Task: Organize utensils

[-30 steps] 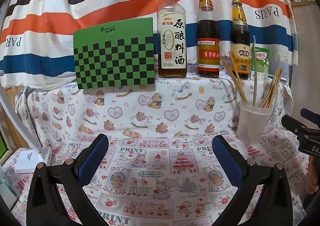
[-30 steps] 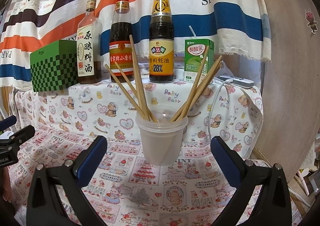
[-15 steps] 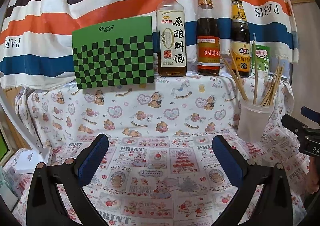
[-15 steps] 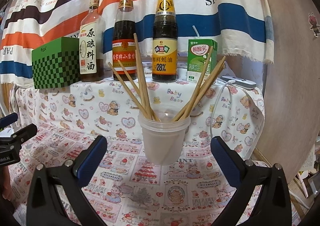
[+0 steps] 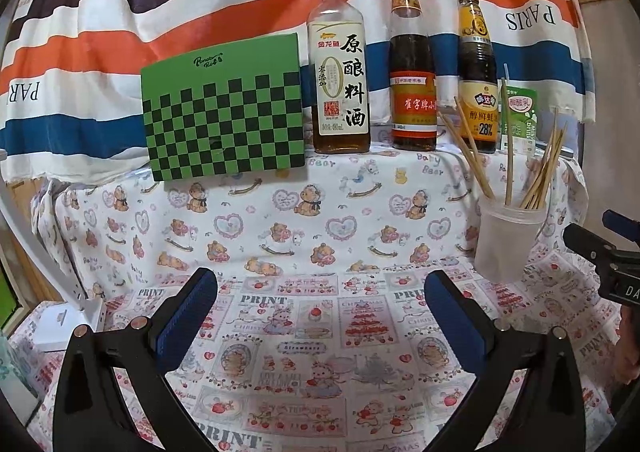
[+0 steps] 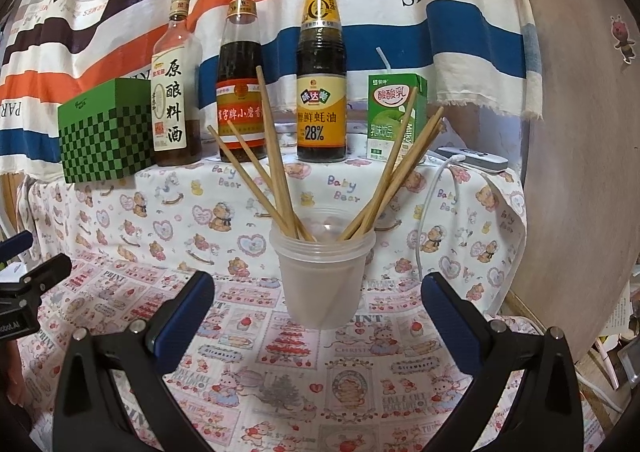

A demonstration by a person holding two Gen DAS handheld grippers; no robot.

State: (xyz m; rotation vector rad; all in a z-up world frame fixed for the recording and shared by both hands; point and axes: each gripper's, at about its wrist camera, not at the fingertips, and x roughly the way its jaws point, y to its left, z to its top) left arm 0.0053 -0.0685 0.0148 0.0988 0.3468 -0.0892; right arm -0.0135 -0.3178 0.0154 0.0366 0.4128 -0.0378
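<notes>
A translucent plastic cup (image 6: 322, 284) stands on the patterned cloth, holding several wooden chopsticks (image 6: 276, 156) that fan out left and right. My right gripper (image 6: 318, 306) is open and empty, just in front of the cup, which sits centred between its fingers. In the left wrist view the cup (image 5: 507, 238) is at the right, with chopsticks (image 5: 472, 152) leaning out. My left gripper (image 5: 320, 306) is open and empty over the cloth, well left of the cup. The right gripper's side (image 5: 600, 252) shows at that view's right edge.
On a raised shelf behind stand a green checkered box (image 5: 224, 108), three sauce bottles (image 5: 338, 64) (image 5: 412, 68) (image 5: 476, 76) and a green milk carton (image 6: 396, 116). A white cable and a remote (image 6: 472, 160) lie right of the cup. A white box (image 5: 60, 324) sits at far left.
Both views have shifted slightly: the cup sits a little lower and closer in the right wrist view. Both grippers stay open and empty.
</notes>
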